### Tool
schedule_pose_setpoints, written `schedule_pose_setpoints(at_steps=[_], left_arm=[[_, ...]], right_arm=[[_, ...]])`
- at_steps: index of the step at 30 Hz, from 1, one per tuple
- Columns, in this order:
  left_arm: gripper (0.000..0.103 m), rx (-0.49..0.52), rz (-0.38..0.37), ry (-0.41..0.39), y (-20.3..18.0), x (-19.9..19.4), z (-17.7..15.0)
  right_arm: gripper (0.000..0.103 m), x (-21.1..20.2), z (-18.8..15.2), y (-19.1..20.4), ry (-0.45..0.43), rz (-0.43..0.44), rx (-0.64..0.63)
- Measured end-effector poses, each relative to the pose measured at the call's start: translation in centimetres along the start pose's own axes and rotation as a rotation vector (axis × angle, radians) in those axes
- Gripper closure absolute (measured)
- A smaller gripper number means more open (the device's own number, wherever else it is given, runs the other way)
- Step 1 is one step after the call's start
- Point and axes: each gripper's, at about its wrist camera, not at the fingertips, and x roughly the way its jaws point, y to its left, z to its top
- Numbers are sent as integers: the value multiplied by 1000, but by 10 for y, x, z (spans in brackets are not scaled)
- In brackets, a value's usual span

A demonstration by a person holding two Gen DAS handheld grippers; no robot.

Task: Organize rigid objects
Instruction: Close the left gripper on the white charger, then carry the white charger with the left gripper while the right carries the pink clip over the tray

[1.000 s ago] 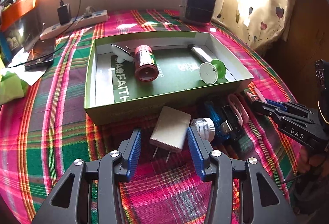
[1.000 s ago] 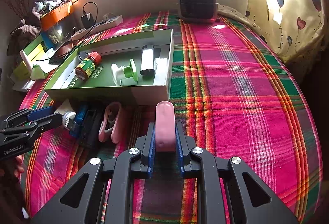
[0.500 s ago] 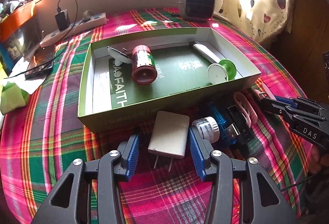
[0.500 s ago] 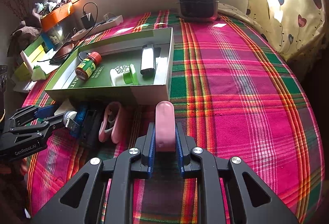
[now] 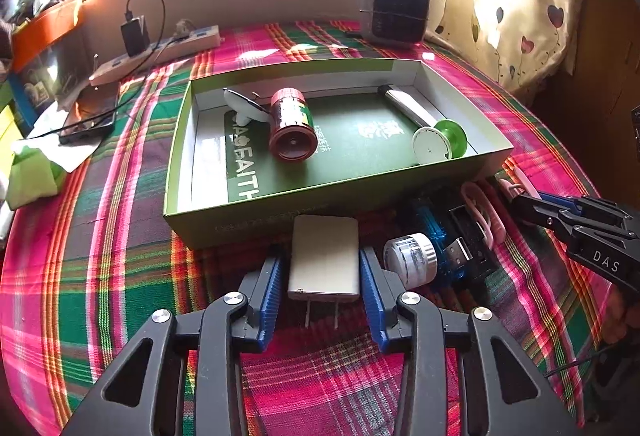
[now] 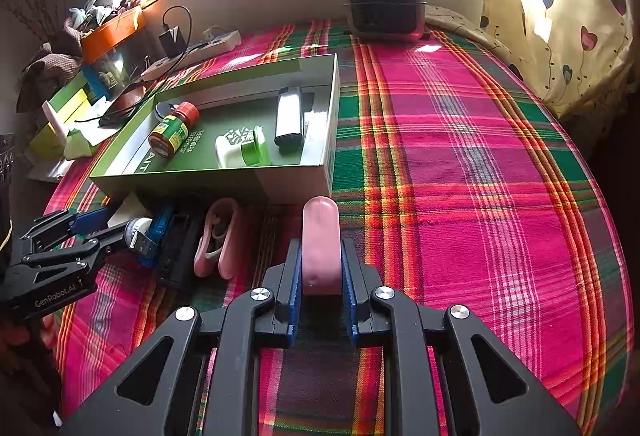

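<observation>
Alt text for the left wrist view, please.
The left gripper has just been closing its blue fingers around a flat white wall charger plug lying on a plaid tablecloth, in front of an open green cardboard box.

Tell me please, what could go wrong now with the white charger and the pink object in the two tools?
1. The left tool has just been closing around the white charger, whose prongs point back between the fingers; lifted, it may tilt or slip.
2. A white cap lies beside the right finger and may get knocked.
3. The right tool holds the pink object by its end; it could pivot.
</observation>
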Motion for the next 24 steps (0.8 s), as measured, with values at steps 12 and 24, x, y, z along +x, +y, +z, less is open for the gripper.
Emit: schedule_pose_setpoints(at_steps=[12,24], left_arm=[[71,-15,-4,-8,0,-3,-4],[71,-44,-25,-2,2,-6,-5]], right_arm=[[84,0,0,0,0,0,0],[84,-3,-1,4,-9,-3,-10]])
